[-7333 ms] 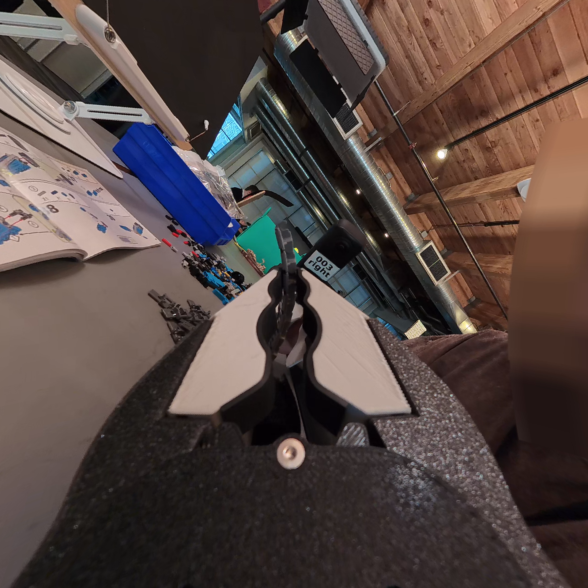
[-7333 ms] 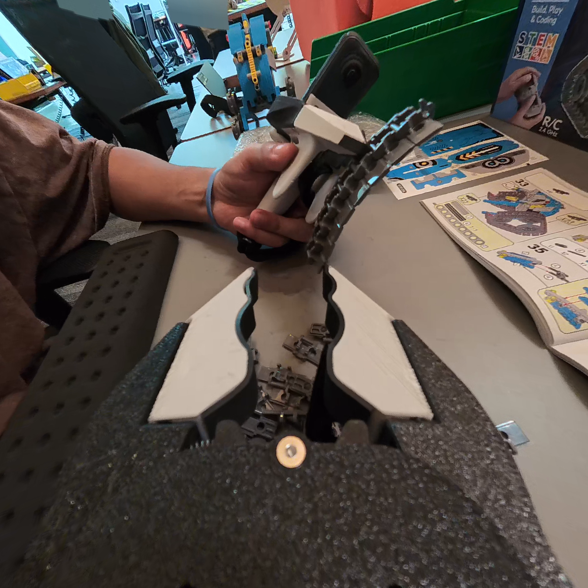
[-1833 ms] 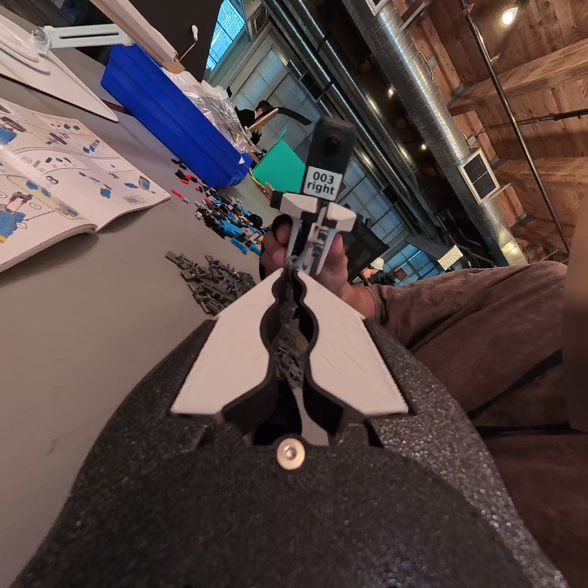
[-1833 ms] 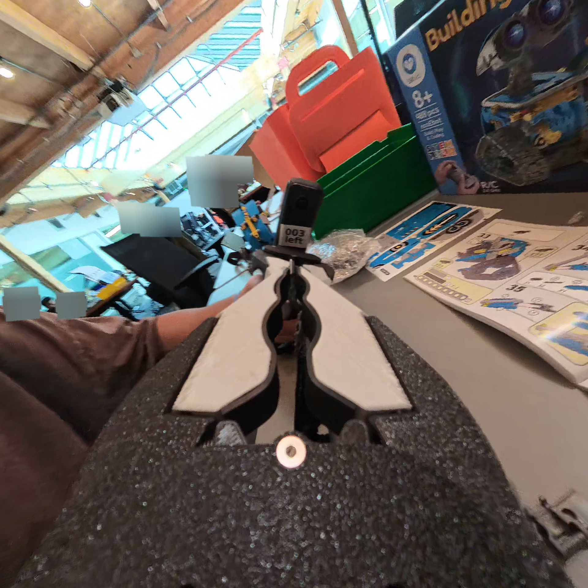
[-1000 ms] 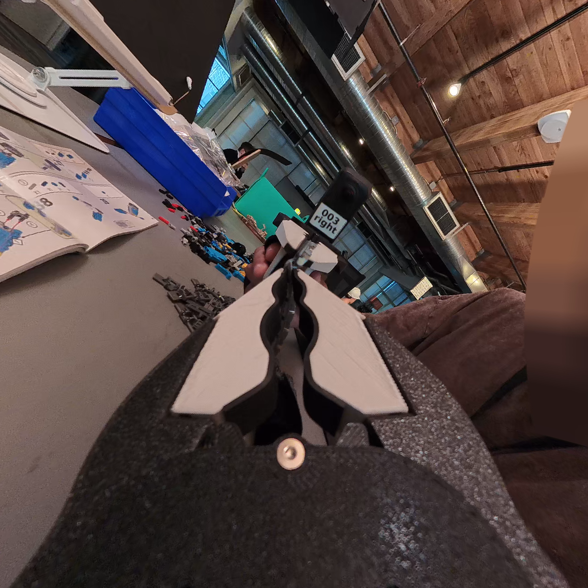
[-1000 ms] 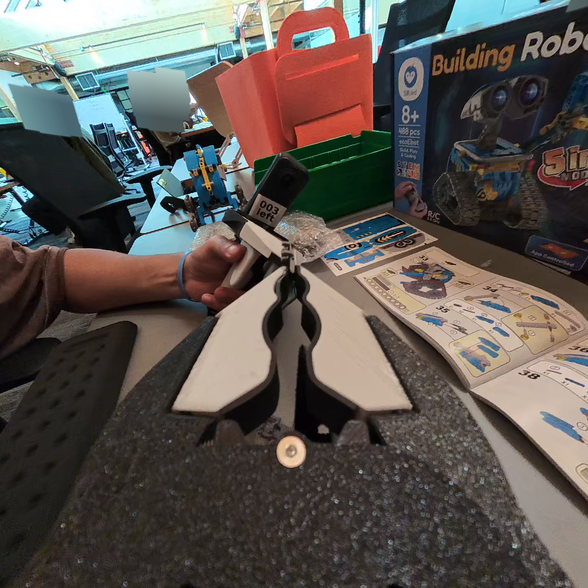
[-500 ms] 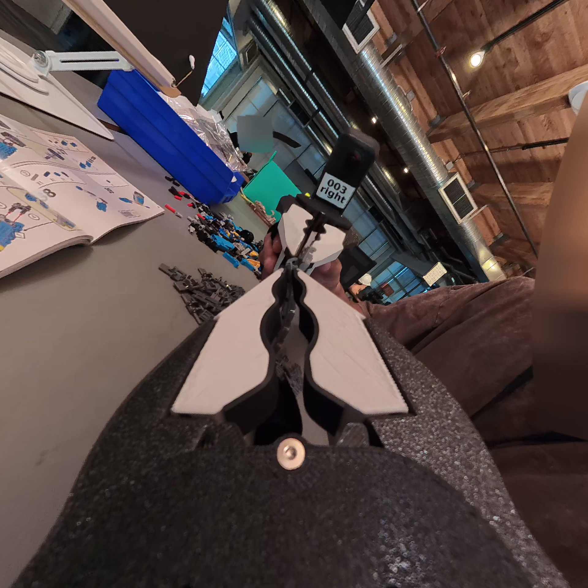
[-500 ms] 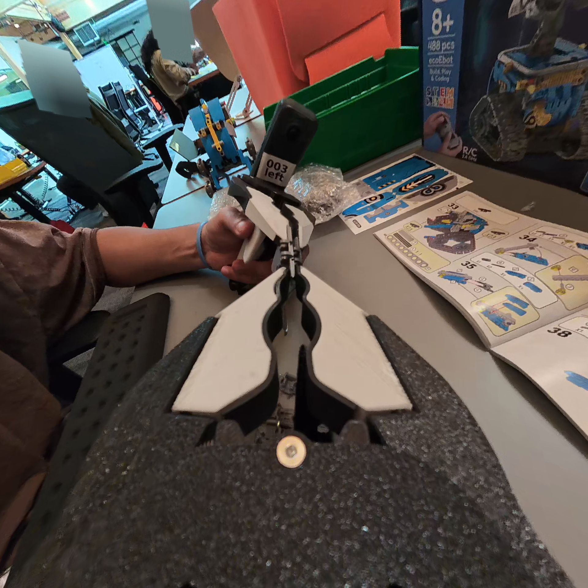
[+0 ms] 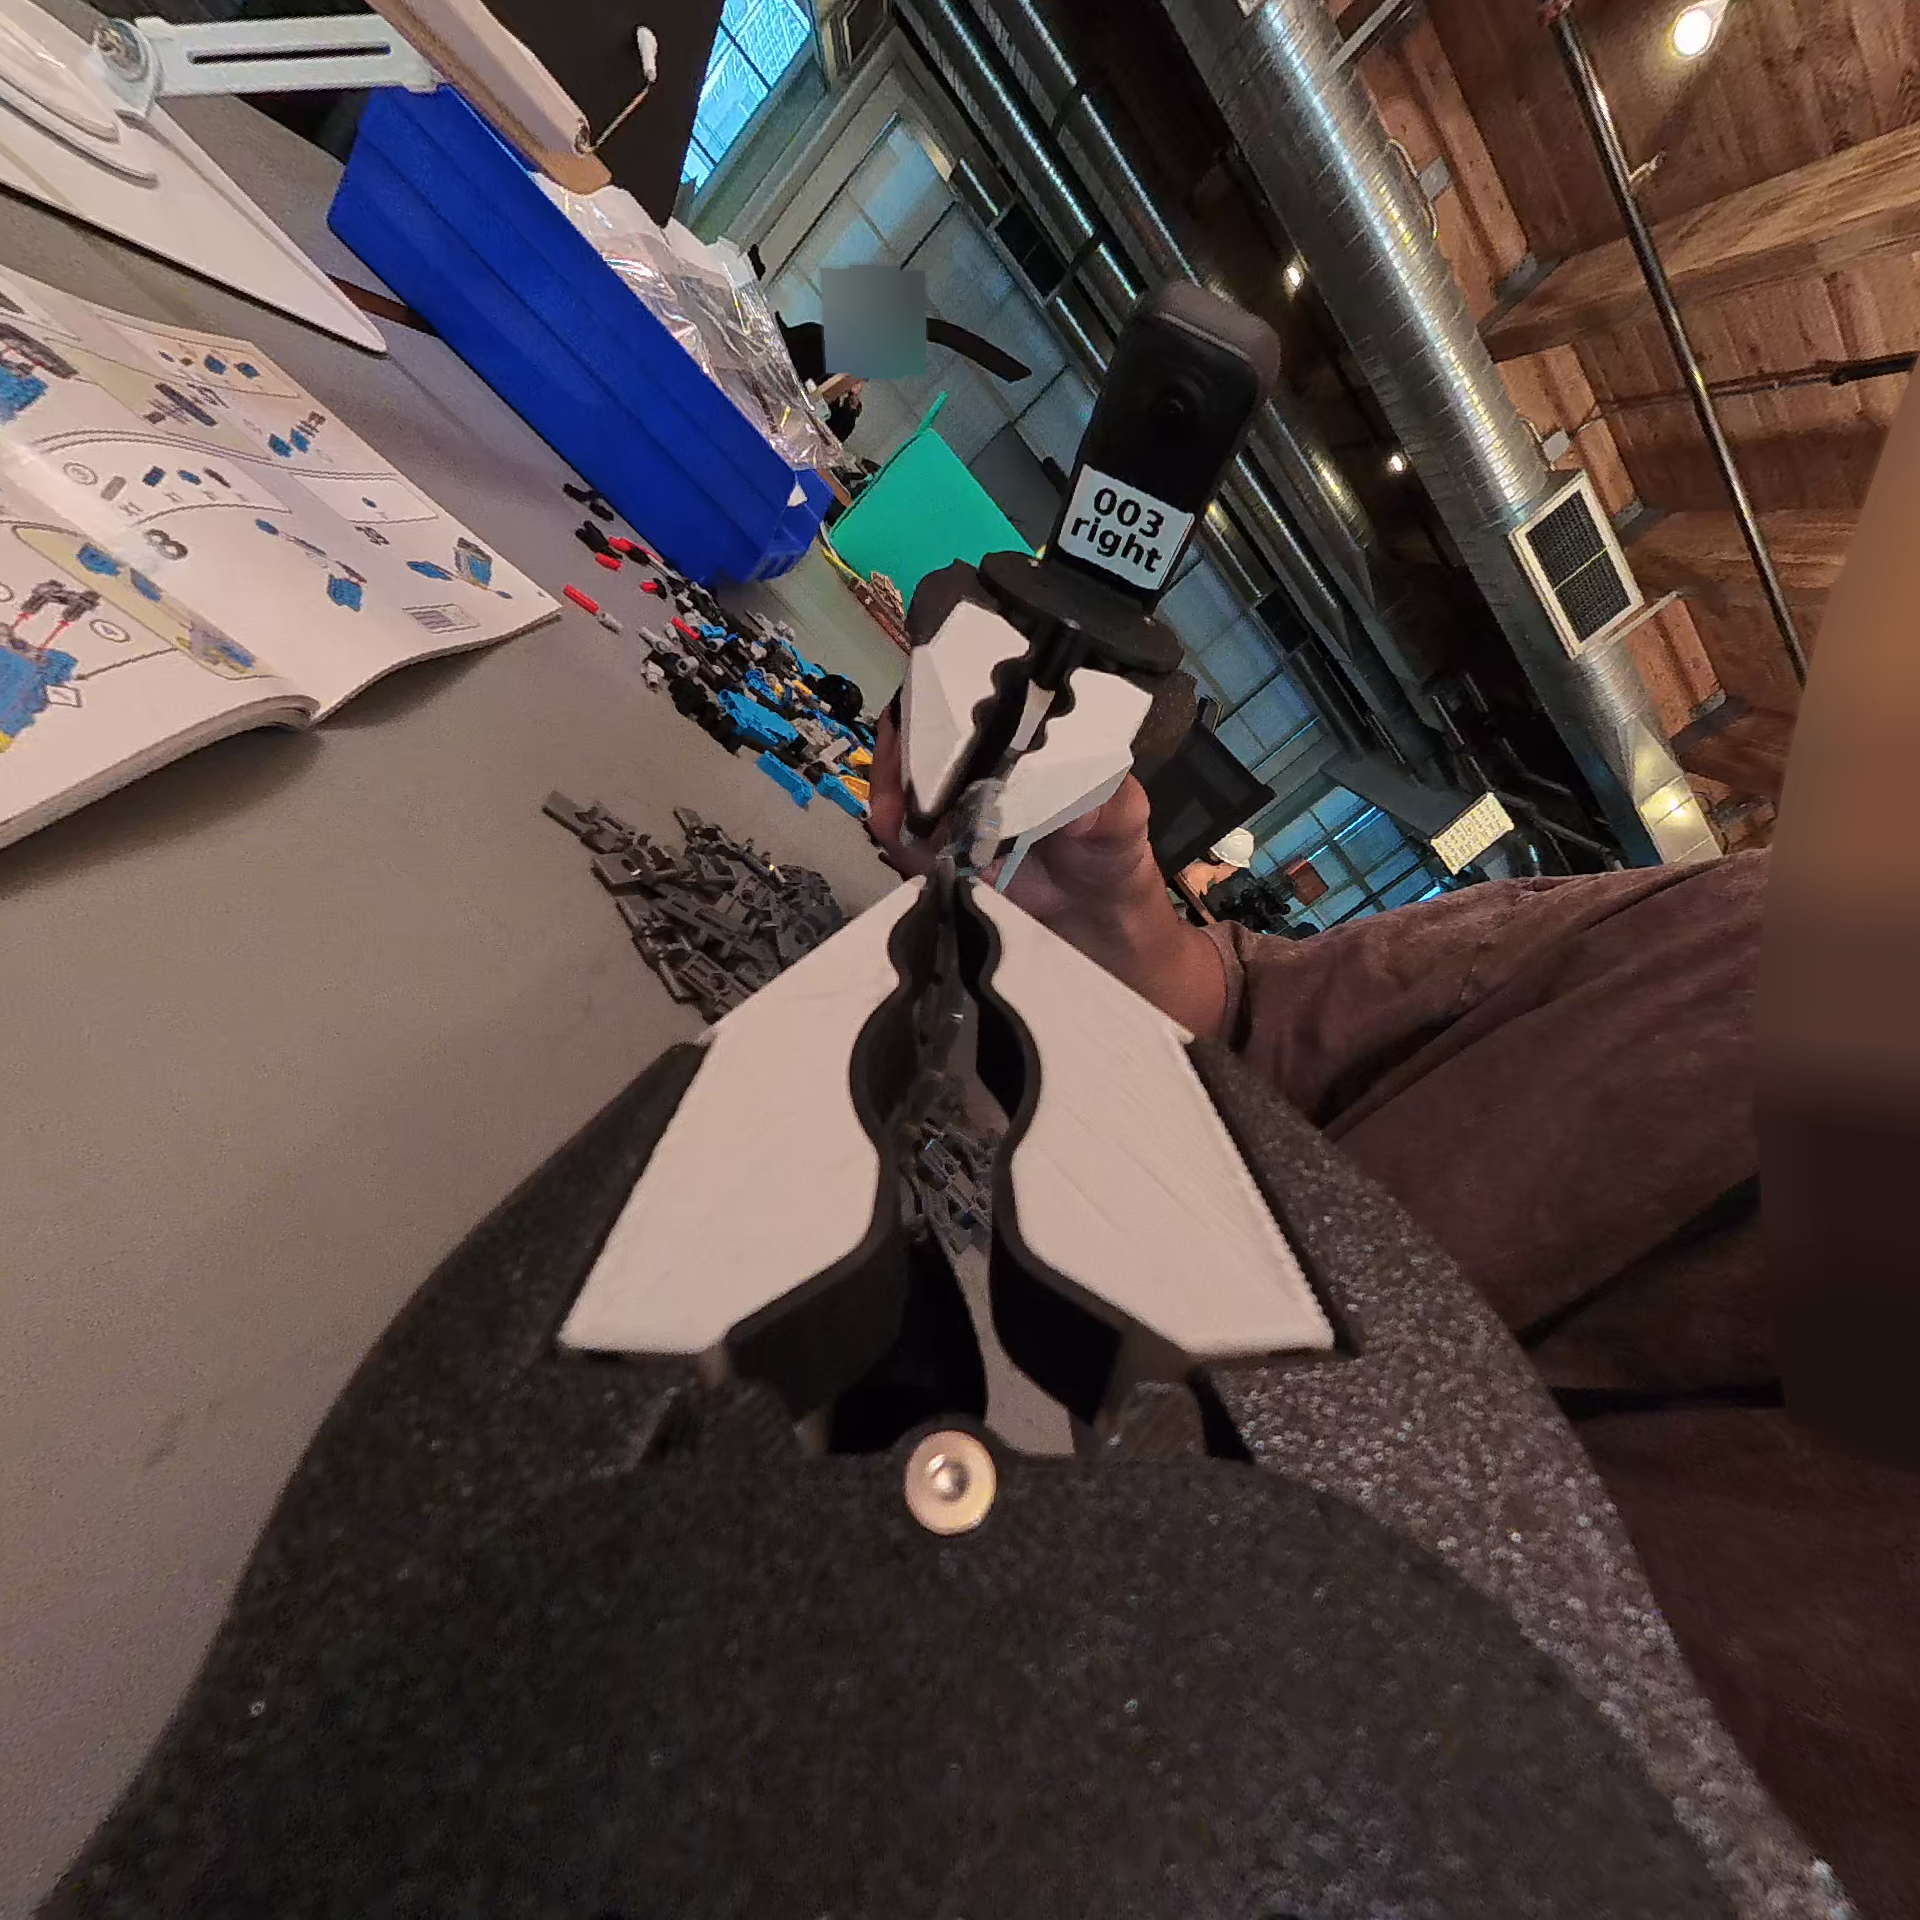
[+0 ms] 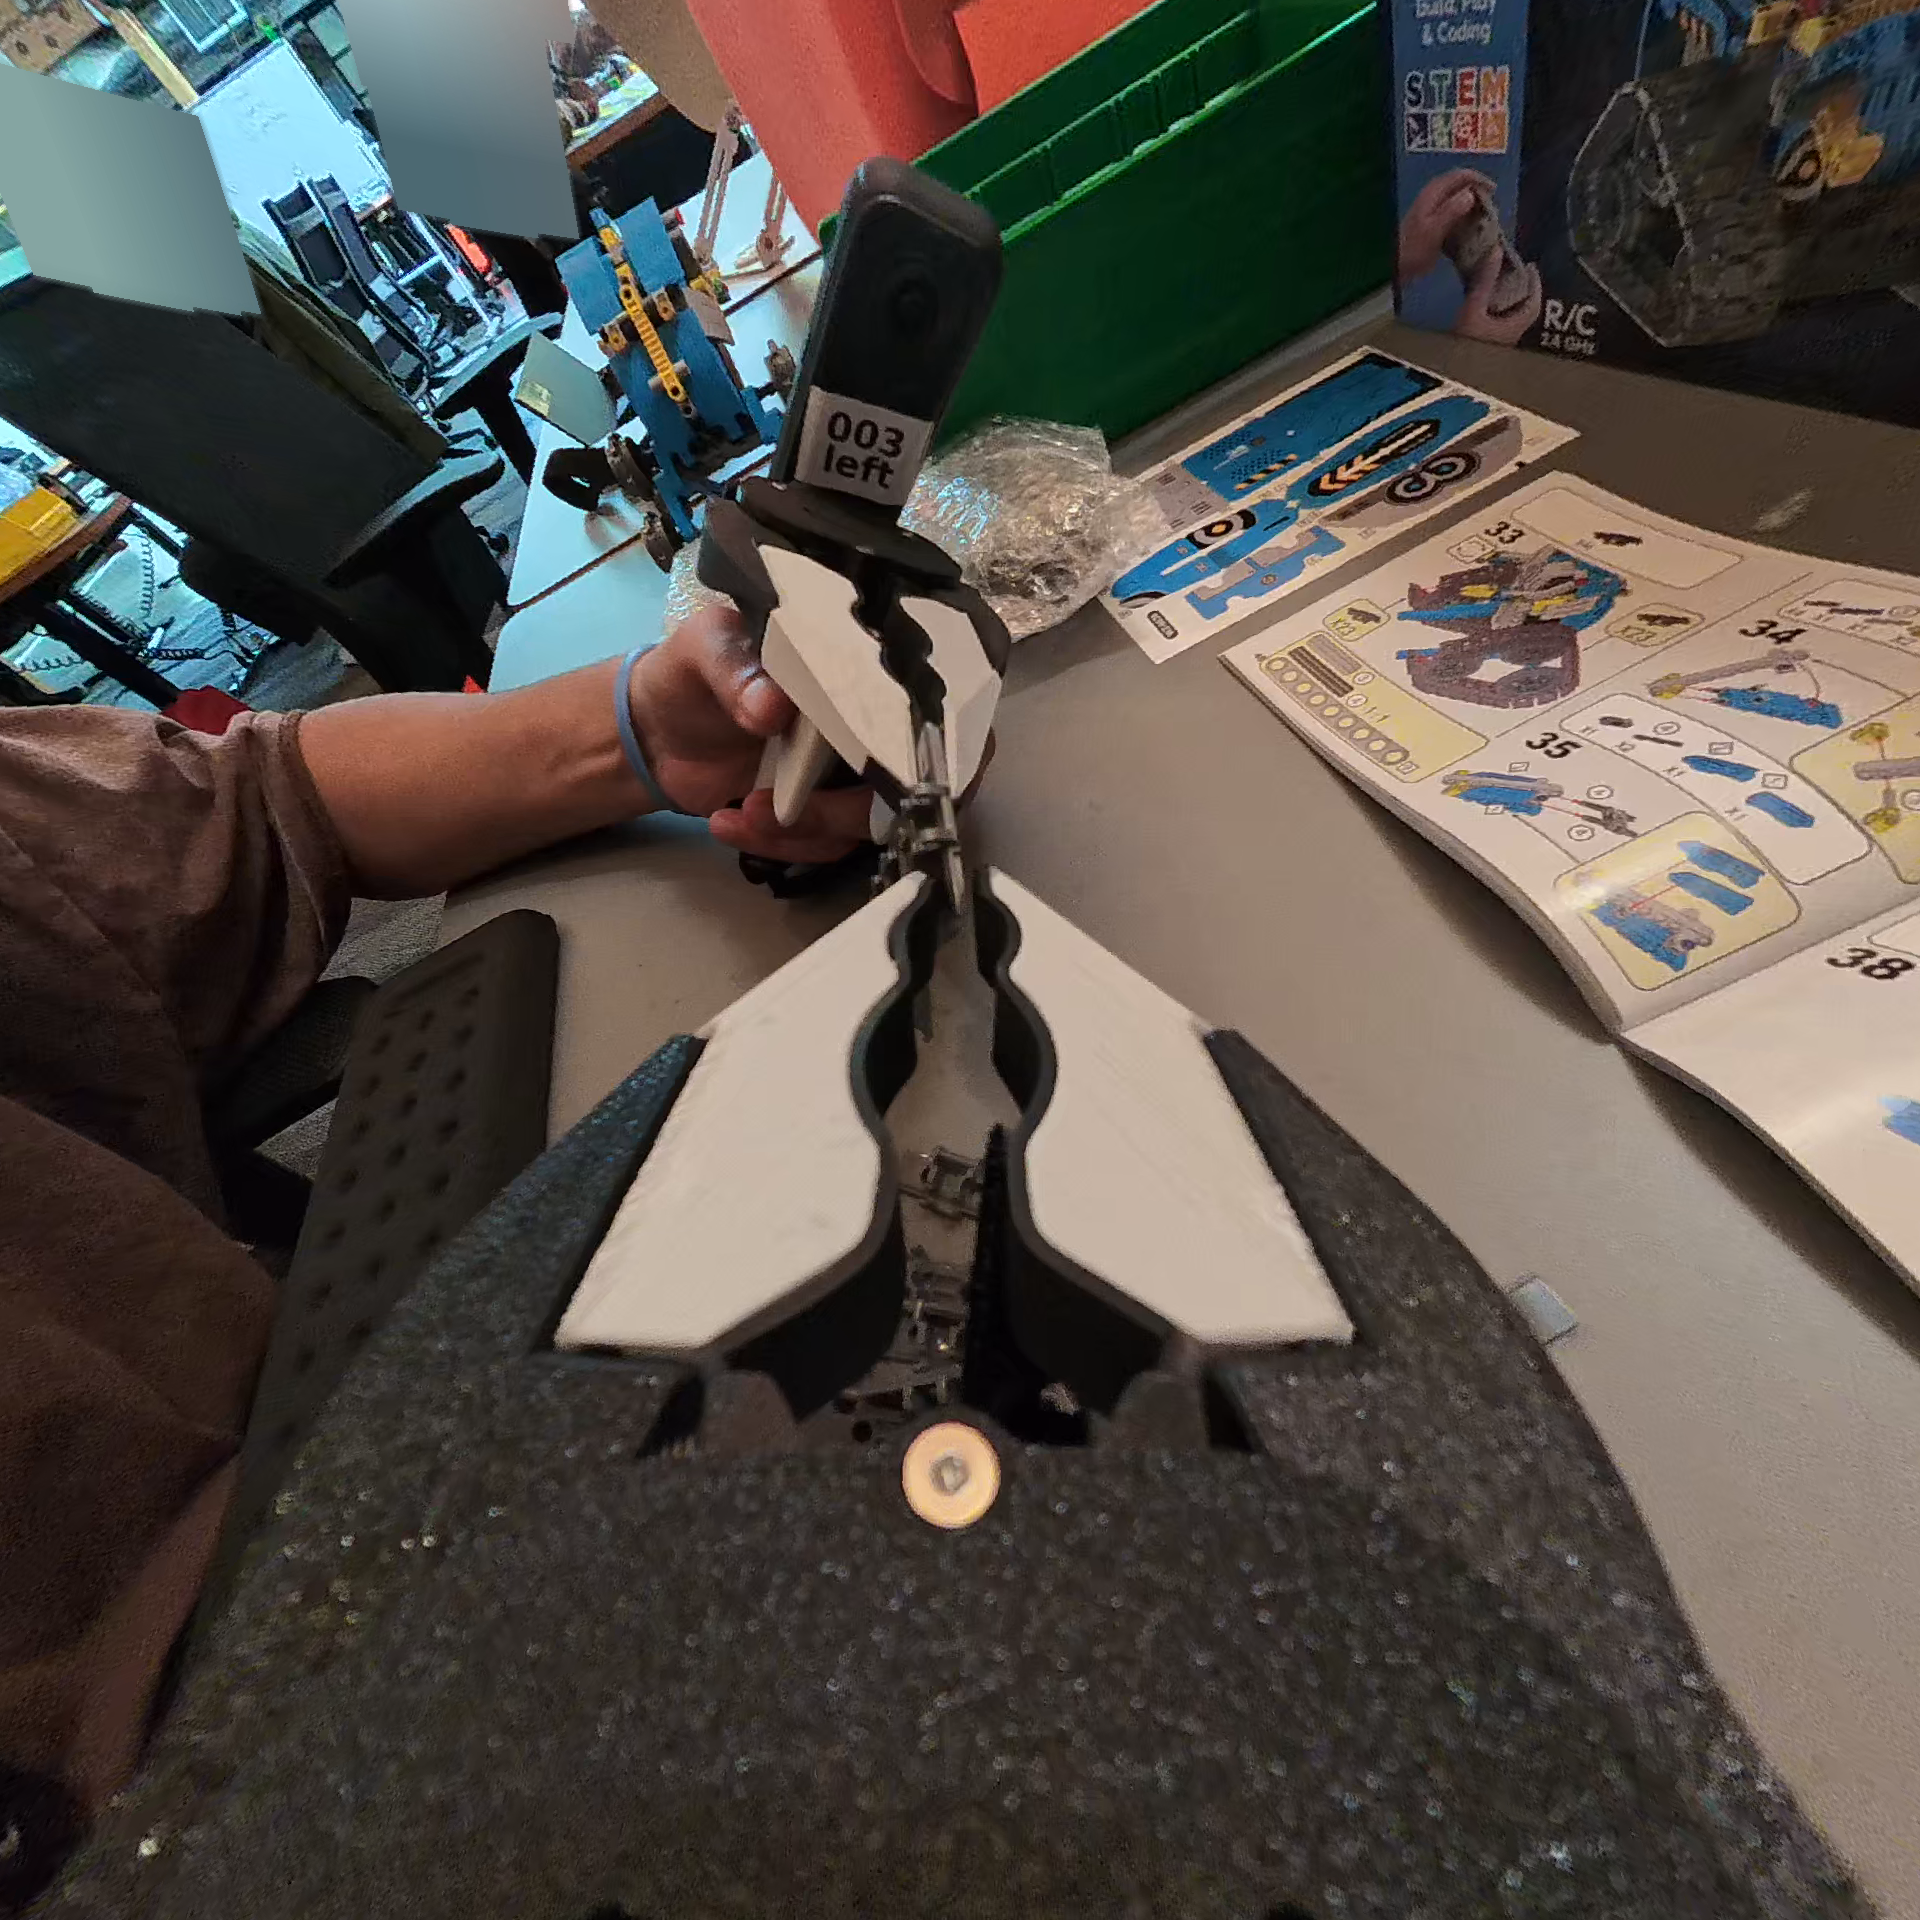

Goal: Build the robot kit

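Both my claws pinched on one grey track chain [image 10: 928, 805], tip to tip above the grey table [image 10: 1299, 987].

My left gripper [image 9: 948, 894] is clamped on the chain, its links trailing back between the fingers; my right gripper [image 10: 951, 888] grips the other end, facing it. Loose grey links [image 9: 696, 899] lie heaped just beside, blue and black parts [image 9: 758, 686] and a blue bin [image 9: 551, 312] farther off; an open instruction booklet [image 10: 1662, 748], sticker sheet [image 10: 1330, 488] and green bin [image 10: 1143, 187] lie across the table.
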